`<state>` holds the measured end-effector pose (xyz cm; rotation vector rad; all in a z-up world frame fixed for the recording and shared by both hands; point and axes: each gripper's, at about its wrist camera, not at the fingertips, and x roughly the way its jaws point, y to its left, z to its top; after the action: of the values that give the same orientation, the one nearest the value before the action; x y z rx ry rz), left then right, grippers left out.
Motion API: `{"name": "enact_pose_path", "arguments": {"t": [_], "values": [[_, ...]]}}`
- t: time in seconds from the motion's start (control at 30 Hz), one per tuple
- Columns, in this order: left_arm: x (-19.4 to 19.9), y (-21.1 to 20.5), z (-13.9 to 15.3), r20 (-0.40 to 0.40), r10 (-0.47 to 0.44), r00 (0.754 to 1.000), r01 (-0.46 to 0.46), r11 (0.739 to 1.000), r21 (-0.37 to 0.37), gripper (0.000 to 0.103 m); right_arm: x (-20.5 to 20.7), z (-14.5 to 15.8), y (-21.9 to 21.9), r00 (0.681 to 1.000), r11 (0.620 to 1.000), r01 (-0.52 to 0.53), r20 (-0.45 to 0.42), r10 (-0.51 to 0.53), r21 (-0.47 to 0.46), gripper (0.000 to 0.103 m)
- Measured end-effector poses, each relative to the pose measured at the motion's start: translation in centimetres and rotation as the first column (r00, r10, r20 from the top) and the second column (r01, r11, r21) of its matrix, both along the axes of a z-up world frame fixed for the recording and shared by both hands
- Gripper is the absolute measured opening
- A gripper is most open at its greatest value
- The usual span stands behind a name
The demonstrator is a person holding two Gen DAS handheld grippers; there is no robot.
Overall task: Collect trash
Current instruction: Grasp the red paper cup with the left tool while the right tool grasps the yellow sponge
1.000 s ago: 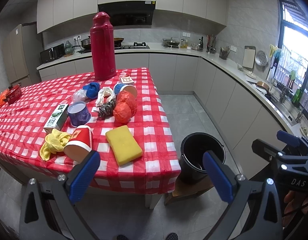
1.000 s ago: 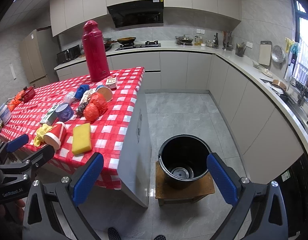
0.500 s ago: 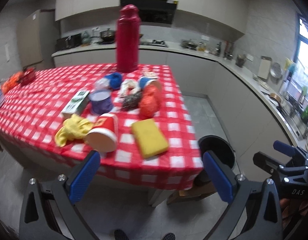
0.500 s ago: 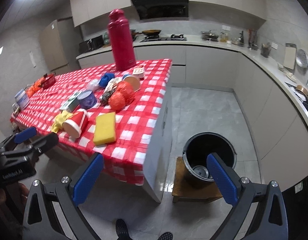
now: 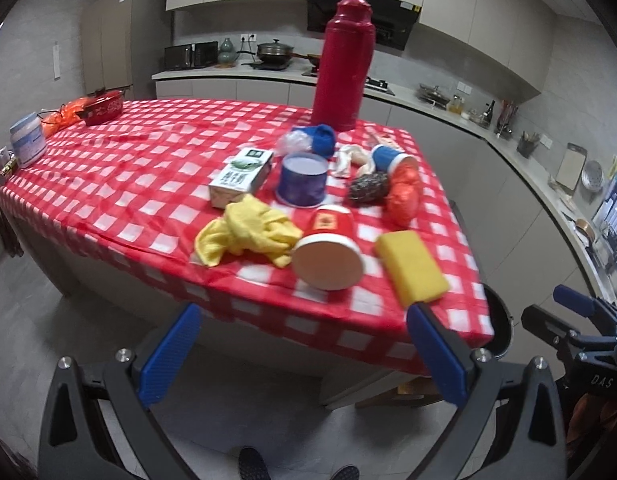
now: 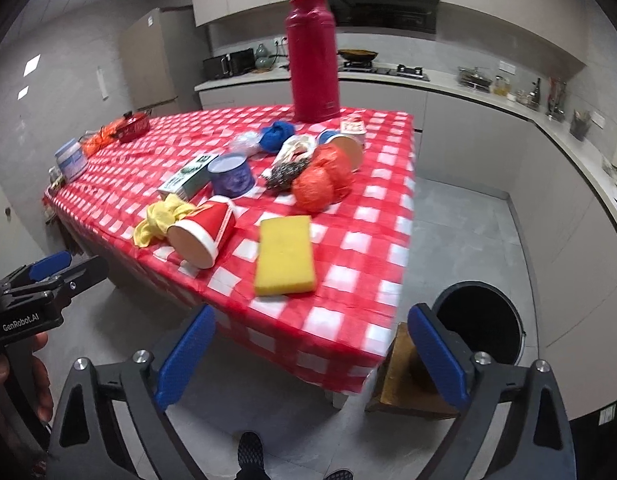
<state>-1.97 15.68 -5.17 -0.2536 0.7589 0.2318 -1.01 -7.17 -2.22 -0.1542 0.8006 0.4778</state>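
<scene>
Grippers: left gripper (image 5: 304, 344) wide, empty; right gripper (image 6: 312, 350) wide, closing on nothing. Ahead of both: sponge (image 6: 284, 255), tipped cup (image 5: 330, 254), cloth (image 5: 246, 234). Bin (image 6: 480, 328) right.

A: Where's the red cup (image 5: 329, 251)?
B: Tipped on the tabletop (image 5: 120, 184), mouth toward the camera. A yellow cloth (image 5: 248, 232) touches its left side; a yellow sponge (image 5: 411, 267) lies just right of it.
A: Behind the cup?
B: A purple tub (image 5: 302, 179), then a carton (image 5: 241, 176) to its left. Far behind, a red flask (image 5: 344, 65) stands upright.
A: The left tool (image 5: 304, 354)?
B: Below the cup, off the table edge, wide apart, nothing between.
</scene>
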Motion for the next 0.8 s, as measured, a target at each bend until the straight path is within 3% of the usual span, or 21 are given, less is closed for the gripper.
{"name": "enact_pose_path", "arguments": {"t": [0.2, 0.3, 0.6, 0.7, 0.8], "values": [[1.1, 1.8, -1.5, -0.018, -0.040, 0.999, 0.040, 0.999, 0.000, 0.100, 1.1, -0.9, 2.5, 1.000, 1.000, -0.011, -0.010, 0.011, 0.002, 0.089], [2.0, 2.1, -2.3, -0.031, -0.064, 0.998, 0.064, 0.998, 0.012, 0.092, 2.0, -1.6, 3.6, 1.000, 1.000, -0.012, -0.018, 0.012, -0.005, 0.082], [4.7, 3.4, -4.0, -0.024, -0.123, 0.992, 0.122, 0.992, -0.022, 0.074, 4.6, -4.4, 5.6, 0.998, 1.000, 0.011, -0.062, -0.012, -0.017, 0.076], [6.0, 3.3, -5.0, -0.028, -0.152, 0.988, 0.151, 0.988, -0.032, 0.063, 5.6, -5.7, 6.1, 0.997, 1.000, 0.016, -0.079, -0.017, -0.024, 0.067], [7.2, 3.2, -6.1, -0.032, -0.170, 0.985, 0.169, 0.985, -0.036, 0.058, 6.7, -6.9, 6.5, 0.995, 1.000, 0.015, -0.097, -0.017, -0.025, 0.065]]}}
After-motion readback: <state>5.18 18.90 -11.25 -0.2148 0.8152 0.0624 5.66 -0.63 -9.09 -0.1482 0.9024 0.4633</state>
